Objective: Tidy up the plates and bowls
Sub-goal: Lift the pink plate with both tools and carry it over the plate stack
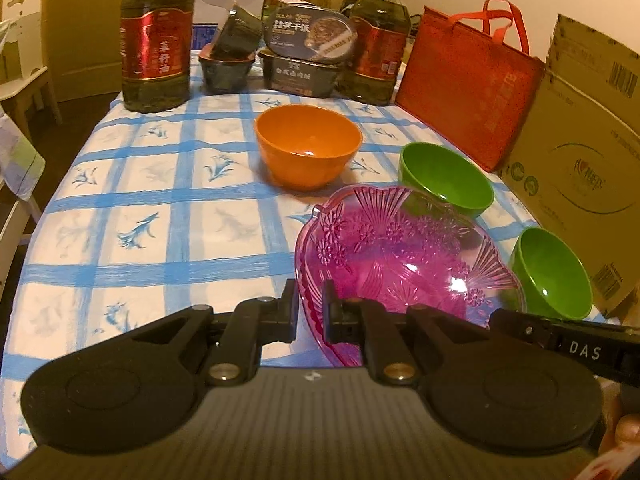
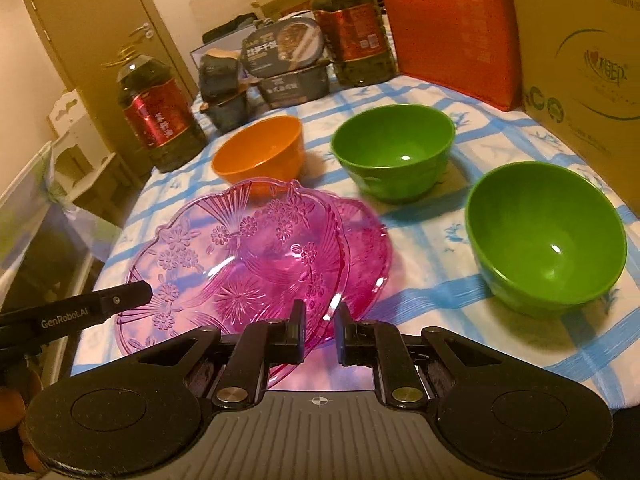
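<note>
Blue-checked tablecloth [image 2: 440, 264] under everything. Two pink transparent pressed-plastic plates [image 2: 248, 256] overlapping, rims pinched by left gripper [image 1: 311, 312] and right gripper [image 2: 319, 332]. Beyond: two green plastic bowls [image 2: 544, 236], one orange plastic bowl [image 2: 260, 152].

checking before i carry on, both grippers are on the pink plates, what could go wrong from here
1. Each gripper, left and right, pinches only a thin rim of the pink plates; the glossy plastic may slip or tilt.
2. The plates overlap, so moving one could drag the other.
3. The orange bowl and nearer green bowl sit close behind and could get knocked.
</note>
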The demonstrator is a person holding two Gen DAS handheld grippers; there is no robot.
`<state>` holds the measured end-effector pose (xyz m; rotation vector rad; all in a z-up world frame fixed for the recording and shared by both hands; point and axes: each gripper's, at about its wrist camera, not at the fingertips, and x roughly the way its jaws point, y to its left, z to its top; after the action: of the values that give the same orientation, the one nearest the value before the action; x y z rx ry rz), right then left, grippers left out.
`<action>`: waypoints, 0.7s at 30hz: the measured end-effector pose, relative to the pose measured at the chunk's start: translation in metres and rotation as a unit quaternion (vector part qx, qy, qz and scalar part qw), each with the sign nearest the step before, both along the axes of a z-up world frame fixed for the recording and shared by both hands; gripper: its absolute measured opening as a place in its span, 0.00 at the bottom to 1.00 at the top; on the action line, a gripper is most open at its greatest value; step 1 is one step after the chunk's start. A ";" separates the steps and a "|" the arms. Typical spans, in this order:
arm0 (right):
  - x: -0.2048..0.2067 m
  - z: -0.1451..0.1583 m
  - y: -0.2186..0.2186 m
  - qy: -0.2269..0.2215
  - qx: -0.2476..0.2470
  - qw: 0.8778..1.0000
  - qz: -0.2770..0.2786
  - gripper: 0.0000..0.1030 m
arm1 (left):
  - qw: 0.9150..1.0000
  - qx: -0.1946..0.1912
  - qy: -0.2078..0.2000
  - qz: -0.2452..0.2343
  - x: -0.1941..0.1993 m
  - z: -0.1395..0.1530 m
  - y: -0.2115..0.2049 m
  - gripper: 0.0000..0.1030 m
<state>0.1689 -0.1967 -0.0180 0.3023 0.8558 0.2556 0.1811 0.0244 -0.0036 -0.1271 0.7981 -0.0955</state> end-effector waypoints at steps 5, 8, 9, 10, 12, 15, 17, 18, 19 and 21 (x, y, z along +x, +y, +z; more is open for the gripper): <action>0.014 -0.010 -0.005 0.006 -0.004 1.000 -0.004 0.14 | 1.000 0.012 0.004 -0.005 0.017 -0.009 -0.008 0.10; 0.023 -0.016 -0.007 0.008 -0.007 1.000 -0.005 0.14 | 1.000 0.019 0.007 -0.009 0.028 -0.016 -0.013 0.09; 0.027 -0.018 -0.008 0.009 -0.008 1.000 -0.006 0.14 | 1.000 0.021 0.008 -0.010 0.032 -0.018 -0.015 0.10; 0.029 -0.020 -0.008 0.010 -0.009 1.000 -0.007 0.14 | 1.000 0.022 0.009 -0.012 0.035 -0.021 -0.016 0.10; 0.036 -0.024 -0.010 0.013 -0.009 1.000 -0.009 0.14 | 1.000 0.025 0.012 -0.014 0.042 -0.025 -0.018 0.10; 0.045 -0.029 -0.012 0.015 -0.008 1.000 -0.011 0.14 | 0.999 0.025 0.016 -0.016 0.051 -0.031 -0.020 0.10; 0.049 -0.032 -0.012 0.016 -0.010 1.000 -0.010 0.14 | 0.999 0.026 0.018 -0.017 0.056 -0.034 -0.021 0.10; 0.051 -0.033 -0.012 0.015 -0.011 1.000 -0.009 0.14 | 0.999 0.027 0.018 -0.017 0.059 -0.035 -0.022 0.10; 0.053 -0.035 -0.012 0.015 -0.012 1.000 -0.008 0.14 | 0.999 0.027 0.019 -0.016 0.061 -0.037 -0.021 0.10; 0.055 -0.037 -0.011 0.014 -0.015 1.000 -0.008 0.14 | 0.999 0.026 0.021 -0.016 0.064 -0.040 -0.022 0.10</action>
<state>0.2243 -0.2081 -0.0555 0.2855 0.8832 0.2249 0.2453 0.0028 -0.0433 -0.0668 0.8435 -0.1017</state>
